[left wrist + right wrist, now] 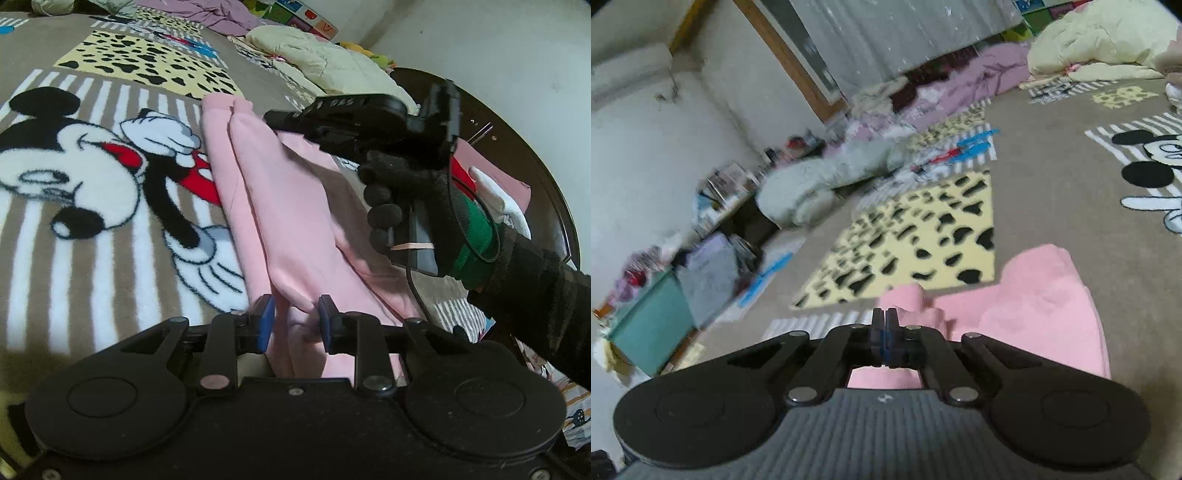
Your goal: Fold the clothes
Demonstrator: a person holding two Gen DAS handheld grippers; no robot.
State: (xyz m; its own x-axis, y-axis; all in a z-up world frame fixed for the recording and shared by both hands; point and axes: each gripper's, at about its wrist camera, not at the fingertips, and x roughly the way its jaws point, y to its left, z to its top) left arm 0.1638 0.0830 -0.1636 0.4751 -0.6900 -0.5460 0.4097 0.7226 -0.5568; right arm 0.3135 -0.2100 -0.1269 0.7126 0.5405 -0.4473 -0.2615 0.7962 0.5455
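Pink, soft and slightly fleecy, the garment [280,221] lies on a plush cartoon-print blanket [92,221] spread over the bed, already gathered into long lengthwise pleats that run away from the left wrist camera. Judging from those narrow parallel folds, the first lengthwise fold looks done, while the crosswise fold that would make a compact bundle seems still to come. Other clothes wait further back: a cream padded piece [325,55] and a mauve heap [207,14], so most of the task appears unfinished.

The left gripper [293,317] has its blue-padded fingers [266,314] partly spread, with a bunched ridge of the pink cloth sitting between them; whether the pads actually press on it I cannot tell. The right gripper [885,332], held in a black knitted glove [399,199], has its fingers pressed together just at the near edge of the garment, and no cloth shows plainly between them.

The blanket is thick pile, with bold stripes and a spotted yellow panel [916,243]. The pink fabric drapes limply and creases softly, so it will likely slump when lifted.
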